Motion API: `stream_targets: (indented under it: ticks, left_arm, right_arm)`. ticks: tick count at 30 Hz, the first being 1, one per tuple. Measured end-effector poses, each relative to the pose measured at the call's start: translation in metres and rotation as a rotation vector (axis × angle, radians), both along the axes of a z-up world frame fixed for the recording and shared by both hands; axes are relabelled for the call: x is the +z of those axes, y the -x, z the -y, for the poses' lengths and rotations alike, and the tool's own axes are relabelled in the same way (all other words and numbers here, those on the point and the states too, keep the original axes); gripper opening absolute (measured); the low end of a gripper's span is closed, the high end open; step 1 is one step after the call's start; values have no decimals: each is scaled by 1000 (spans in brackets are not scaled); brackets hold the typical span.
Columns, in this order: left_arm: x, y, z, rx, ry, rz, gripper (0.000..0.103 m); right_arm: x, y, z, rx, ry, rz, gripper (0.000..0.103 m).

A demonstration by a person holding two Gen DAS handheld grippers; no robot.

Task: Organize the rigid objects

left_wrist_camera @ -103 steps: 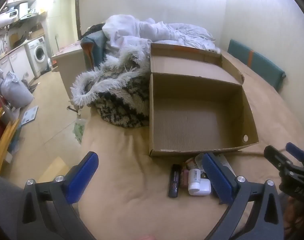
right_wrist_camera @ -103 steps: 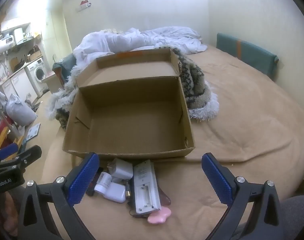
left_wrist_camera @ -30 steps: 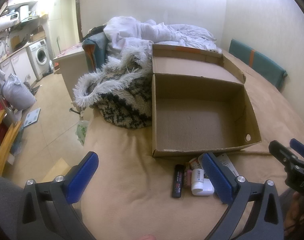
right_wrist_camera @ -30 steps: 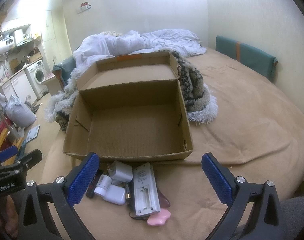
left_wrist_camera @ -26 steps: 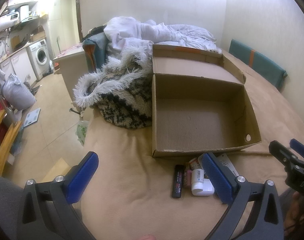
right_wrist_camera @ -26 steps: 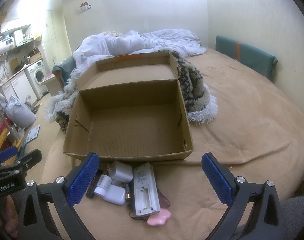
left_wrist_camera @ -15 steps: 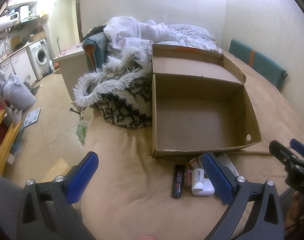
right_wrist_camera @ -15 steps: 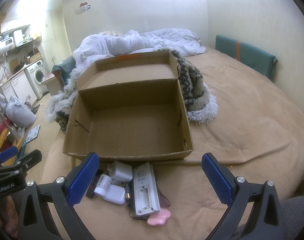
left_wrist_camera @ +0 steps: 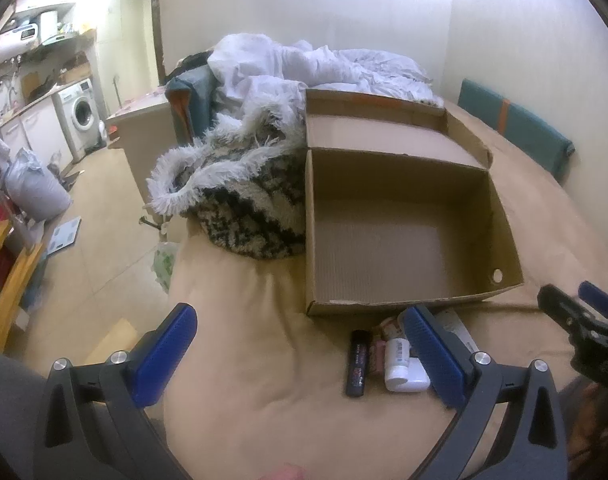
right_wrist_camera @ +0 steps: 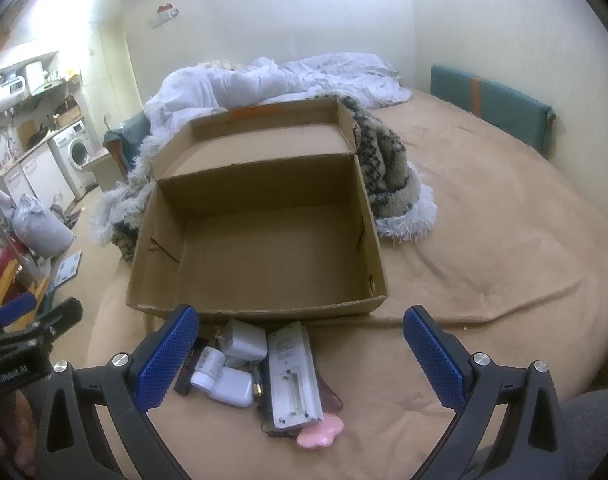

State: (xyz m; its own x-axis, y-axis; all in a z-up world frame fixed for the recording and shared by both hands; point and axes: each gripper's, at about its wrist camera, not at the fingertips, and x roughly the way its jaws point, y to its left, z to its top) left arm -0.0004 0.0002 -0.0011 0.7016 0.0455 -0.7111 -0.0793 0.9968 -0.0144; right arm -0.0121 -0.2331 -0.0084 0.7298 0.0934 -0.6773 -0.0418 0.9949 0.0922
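Hovering both tools over the bed (right_wrist_camera: 504,240) right now, nothing picked up yet, so I'd call this the very start of the sorting. My left hand-held gripper (left_wrist_camera: 299,344) is spread wide and holding nothing, and the right hand-held gripper (right_wrist_camera: 299,344) is the same, jaws apart above the pile.

That pile sits near the bed's front edge, just in front of the empty cardboard box (right_wrist_camera: 259,240): a white remote (right_wrist_camera: 293,372) lying face down, a pink flat thing (right_wrist_camera: 322,434) touching its near end, two white chargers (right_wrist_camera: 241,342), a small white bottle (right_wrist_camera: 207,370) and a black stick-shaped item (left_wrist_camera: 357,362) on the left side.

My guess for the next move: drop the right one onto the remote, close across its narrow width, lift it over the box's front wall.

Soft tan sheet, so stuff may sink a bit. Fluffy patterned blanket (left_wrist_camera: 239,200) behind the box, white bedding (right_wrist_camera: 271,76) further back, washing machine (left_wrist_camera: 81,114) off in the kitchen area
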Motion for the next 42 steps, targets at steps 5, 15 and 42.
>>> stream_targets:
  ticks: [5, 15, 42]
  left_arm:
    - [-13, -12, -11, 23, 23, -71, 103]
    - [-71, -56, -9, -28, 130, -398, 55]
    - [-156, -102, 44, -123, 110, -644, 16]
  right_arm:
    - [-13, -8, 7, -37, 23, -79, 103]
    - [-24, -14, 36, -77, -67, -170, 103]
    - [-44, -34, 35, -22, -62, -270, 103]
